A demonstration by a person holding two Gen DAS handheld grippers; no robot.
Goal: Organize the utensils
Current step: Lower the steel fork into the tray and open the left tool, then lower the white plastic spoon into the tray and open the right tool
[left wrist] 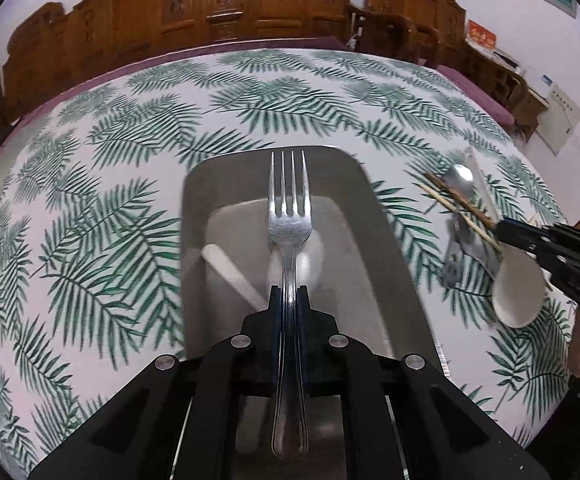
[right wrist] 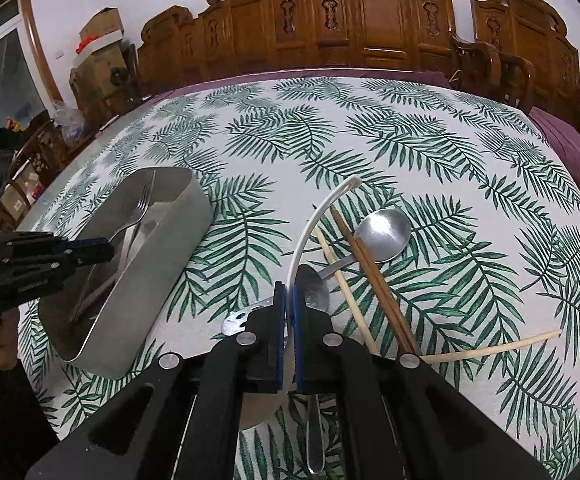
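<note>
A metal fork (left wrist: 288, 224), clamped by its handle in the left claw (left wrist: 288, 292), hangs directly over the grey metal tray (left wrist: 198, 200) at the centre of the left wrist view — tines pointing toward the top of the frame, its long axis running the same way as the tray's long sides. A white spoon (left wrist: 301, 262) already lies in the tray under the fork, its handle slanting toward the tray's left wall. Since the fork lines up with the tray, the coming move looks like a plain lowering and release, with no turn of the wrist called for; the fork would likely land across the white spoon.

In the right wrist view the right claw (right wrist: 288, 294) is closed on the thin rim of a white ladle-shaped spoon (right wrist: 309, 224), whose handle curves up toward mid-frame. Around it on the leaf-print tabletop (right wrist: 469, 168) the rest of the pile is waiting: a steel spoon (right wrist: 383, 234) right of centre, crossed chopsticks (right wrist: 373, 276) just beside it, another steel utensil (right wrist: 313, 292) touching the claw's right finger. The tray (right wrist: 162, 264) lies to the left of that pile in this frame, nearer the left claw (right wrist: 102, 250), which shows at the left edge over it.
</note>
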